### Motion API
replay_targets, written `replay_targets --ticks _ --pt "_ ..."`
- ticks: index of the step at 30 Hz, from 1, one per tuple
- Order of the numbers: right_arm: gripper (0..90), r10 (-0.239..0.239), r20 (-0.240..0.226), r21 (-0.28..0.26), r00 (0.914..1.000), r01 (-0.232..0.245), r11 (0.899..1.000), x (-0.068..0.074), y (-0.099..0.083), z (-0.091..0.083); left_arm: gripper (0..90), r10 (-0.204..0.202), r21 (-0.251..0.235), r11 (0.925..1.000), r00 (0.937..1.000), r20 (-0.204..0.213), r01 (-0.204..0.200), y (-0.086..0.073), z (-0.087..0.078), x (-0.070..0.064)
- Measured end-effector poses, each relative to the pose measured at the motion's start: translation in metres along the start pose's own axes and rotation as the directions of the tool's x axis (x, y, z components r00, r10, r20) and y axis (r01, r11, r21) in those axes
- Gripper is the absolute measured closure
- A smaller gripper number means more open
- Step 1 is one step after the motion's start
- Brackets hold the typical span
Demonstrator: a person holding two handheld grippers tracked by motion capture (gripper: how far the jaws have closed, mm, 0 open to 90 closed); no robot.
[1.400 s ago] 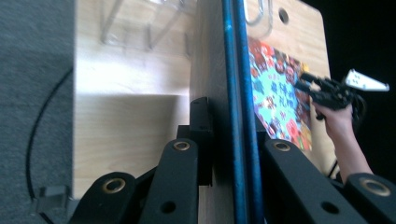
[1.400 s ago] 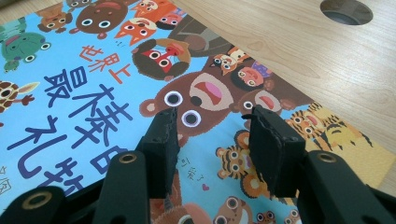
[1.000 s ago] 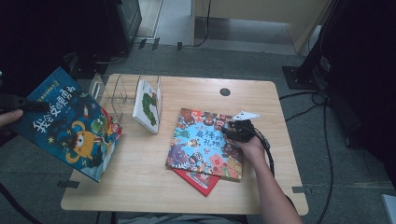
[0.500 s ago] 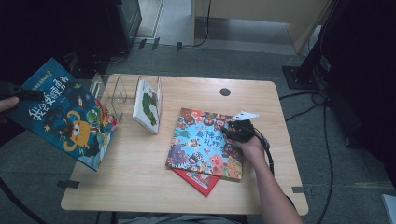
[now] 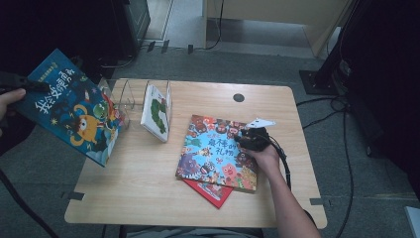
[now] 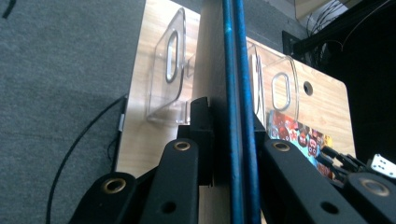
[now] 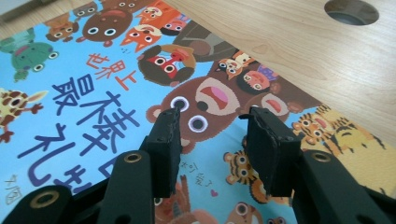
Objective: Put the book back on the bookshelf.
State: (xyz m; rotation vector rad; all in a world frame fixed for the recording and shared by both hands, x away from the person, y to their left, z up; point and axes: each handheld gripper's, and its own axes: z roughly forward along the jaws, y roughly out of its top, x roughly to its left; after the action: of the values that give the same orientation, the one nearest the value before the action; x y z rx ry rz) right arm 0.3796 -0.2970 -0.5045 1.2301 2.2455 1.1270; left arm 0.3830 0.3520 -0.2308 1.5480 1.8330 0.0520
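Blue book [image 5: 69,113]: held off the table's left edge, above the floor, tilted with its cover toward the high camera; its lower right corner overlaps the rack's left end.
Change: over the last second the blue book has risen and swung further left and up, away from the tabletop; the colourful book [image 5: 218,152] and the right hand have not moved.
Meaning: I judge the blue book is being lifted and turned on edge so it can drop into a slot of the rack [image 5: 130,101]; it is not in yet.
Rack: clear plastic dividers at the table's back left; a white book [image 5: 156,113] already stands in its right slot.
Left gripper [image 6: 229,154]: jaws clamped on the blue book's edge, which runs straight up between them in the left gripper view, with the rack's handles beyond.
Left hand [image 5: 9,101]: at the far left edge of the high view, raised, gripping from the book's upper left corner.
Right gripper [image 7: 212,140]: jaws apart, empty, hovering low over the colourful book's cover.
Right hand [image 5: 262,153]: resting at that book's right edge, forearm coming up from the bottom.
Red book [image 5: 210,191]: lies under the colourful one, a corner showing.
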Motion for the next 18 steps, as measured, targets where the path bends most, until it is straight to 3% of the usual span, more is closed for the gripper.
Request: replay_targets --ticks 4,11,18 --pt "55.9 -0.045 0.022 0.007 0.9987 0.045 0.999 0.007 -0.001 -0.001 82.4 -0.005 0.0 1.0 1.0 -0.005 0.005 0.01 0.01 0.001" --pt "54.6 -0.047 0.008 0.02 0.9988 0.047 0.999 0.021 -0.004 -0.004 82.1 0.021 -0.007 0.9997 0.9993 -0.032 -0.022 0.027 0.029 0.001" --pt "53.0 -0.053 0.019 0.021 0.9984 0.052 0.998 0.031 -0.011 -0.012 81.9 0.009 -0.01 0.9999 0.9996 -0.027 -0.009 0.041 0.051 0.004"
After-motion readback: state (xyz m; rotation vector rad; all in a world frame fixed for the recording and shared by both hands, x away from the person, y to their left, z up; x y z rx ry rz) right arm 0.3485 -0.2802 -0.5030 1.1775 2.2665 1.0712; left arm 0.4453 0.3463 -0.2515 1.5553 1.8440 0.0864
